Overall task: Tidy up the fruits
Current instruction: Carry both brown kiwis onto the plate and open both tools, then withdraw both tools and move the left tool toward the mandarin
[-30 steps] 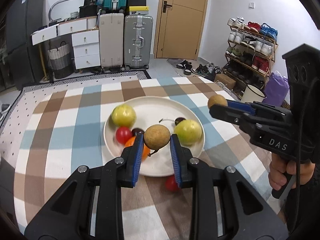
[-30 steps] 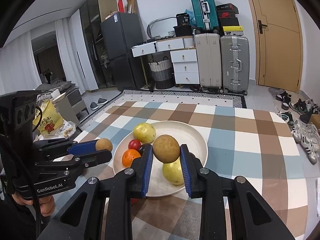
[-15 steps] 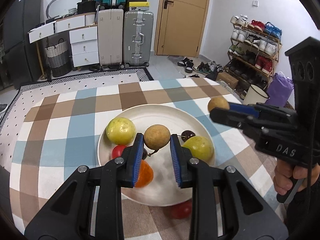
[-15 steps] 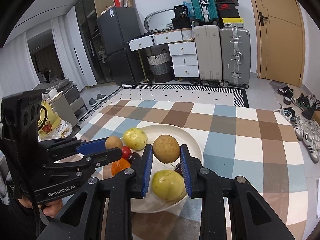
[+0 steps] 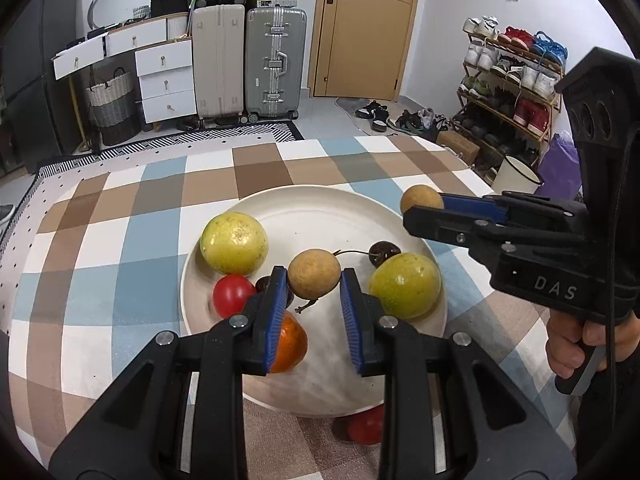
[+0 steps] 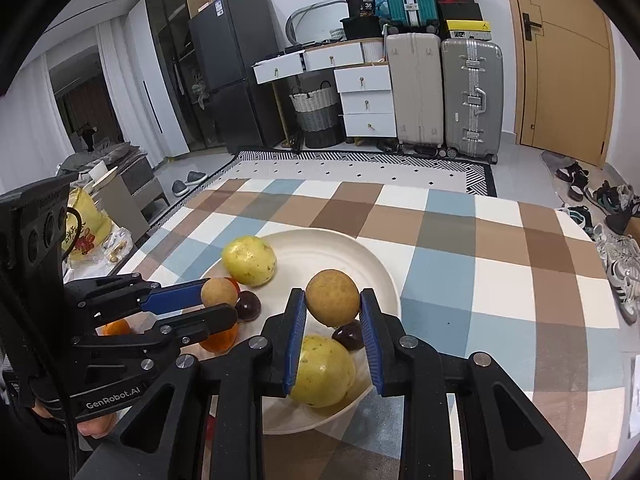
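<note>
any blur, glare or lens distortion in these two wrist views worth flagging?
Left wrist view: strong fisheye bend with dark corner vignette; the plate looks smeared beside the orange fruit, while the brown fruit between the jaws is sharp. Right wrist view: same curvature, door and fridge edges bow; soft even room light, no harsh glare, faint shadows under the yellow fruit.

We see bare room at the plate's (image 5: pixel 312 208) far middle. Two yellow-green fruits (image 5: pixel 234 243) (image 5: pixel 404 285), a red tomato (image 5: pixel 233 295), an orange (image 5: pixel 290 343) and dark cherries (image 5: pixel 383 251) crowd its sides and near half.
</note>
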Demonstrator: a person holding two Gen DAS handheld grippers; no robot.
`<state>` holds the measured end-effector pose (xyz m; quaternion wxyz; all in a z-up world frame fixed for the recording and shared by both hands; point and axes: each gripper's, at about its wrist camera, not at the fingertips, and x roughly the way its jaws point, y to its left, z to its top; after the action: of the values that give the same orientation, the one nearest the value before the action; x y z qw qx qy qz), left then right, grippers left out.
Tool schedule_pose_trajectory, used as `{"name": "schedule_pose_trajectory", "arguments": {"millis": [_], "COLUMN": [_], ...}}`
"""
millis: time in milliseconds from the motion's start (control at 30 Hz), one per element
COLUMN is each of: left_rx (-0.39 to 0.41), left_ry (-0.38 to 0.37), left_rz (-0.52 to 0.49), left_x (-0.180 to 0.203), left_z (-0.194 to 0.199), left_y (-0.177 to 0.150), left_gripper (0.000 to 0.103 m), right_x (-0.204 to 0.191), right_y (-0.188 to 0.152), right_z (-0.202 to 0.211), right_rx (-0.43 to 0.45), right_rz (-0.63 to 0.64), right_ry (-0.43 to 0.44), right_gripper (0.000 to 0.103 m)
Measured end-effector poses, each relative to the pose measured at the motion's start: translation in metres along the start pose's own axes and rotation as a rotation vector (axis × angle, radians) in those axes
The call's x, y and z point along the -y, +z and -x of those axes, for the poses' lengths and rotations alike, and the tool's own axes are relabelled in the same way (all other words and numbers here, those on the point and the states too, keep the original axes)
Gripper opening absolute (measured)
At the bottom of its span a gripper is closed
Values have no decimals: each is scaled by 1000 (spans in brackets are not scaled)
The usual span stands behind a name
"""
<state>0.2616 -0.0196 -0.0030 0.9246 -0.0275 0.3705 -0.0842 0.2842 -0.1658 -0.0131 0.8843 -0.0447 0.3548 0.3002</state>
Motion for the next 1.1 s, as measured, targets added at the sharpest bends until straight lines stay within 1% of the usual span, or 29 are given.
{"name": "schedule_pose_trajectory", "arguments": {"millis": [133, 400, 533, 667, 733, 767, 800, 833, 867, 900, 933, 967, 1000, 1033, 1067, 1100], "left_rx": [-8, -29, -46, -30, -32, -36, -37, -36, -33, -26, -22, -17, -9, 0, 9, 17], "left_ry": [2, 11, 11, 35, 38, 39, 44, 45, 45, 48, 50, 51, 47, 42, 44, 51], "left_rz": [-3, -15, -21, -26, -24, -22, -19, -16, -9, 3, 11, 26, 38, 47, 50, 51], "left_x": [0, 2, 4, 4, 3, 2, 1, 0, -1, -3, -4, -7, -10, -12, -14, -14], "left_z": [-4, -12, -17, -15, -14, -15, -14, -13, -11, -9, -6, -3, 1, 7, 11, 16], "left_y": [-2, -6, -7, -6, -5, -4, -4, -4, -3, -2, -2, -2, -1, 0, 0, -1], "left_gripper": [24, 24, 24, 24, 25, 25, 29, 38, 42, 53, 65, 71, 82, 87, 87, 89], "right_x": [-2, 7, 5, 1, 1, 2, 3, 3, 3, 3, 3, 2, 2, 1, 1, 0], "right_y": [-2, -5, -6, -6, -7, -7, -6, -6, -5, -3, -2, -1, -1, -1, -2, -3], "right_z": [-5, -14, -17, -19, -19, -19, -17, -15, -12, -9, -5, -3, 1, 4, 10, 15], "right_rx": [-13, -37, -39, -37, -40, -36, -28, -19, -7, -1, 3, 7, 12, 21, 39, 50], "right_rz": [16, -22, -21, -5, -6, -7, -10, -11, -12, -11, -9, -8, -8, -10, -22, -29], "right_ry": [-6, -2, -3, -16, -14, -13, -17, -20, -19, -19, -25, -28, -25, -16, -7, -2], "right_gripper": [27, 27, 27, 28, 30, 35, 41, 44, 48, 51, 53, 64, 80, 87, 93, 96]}}
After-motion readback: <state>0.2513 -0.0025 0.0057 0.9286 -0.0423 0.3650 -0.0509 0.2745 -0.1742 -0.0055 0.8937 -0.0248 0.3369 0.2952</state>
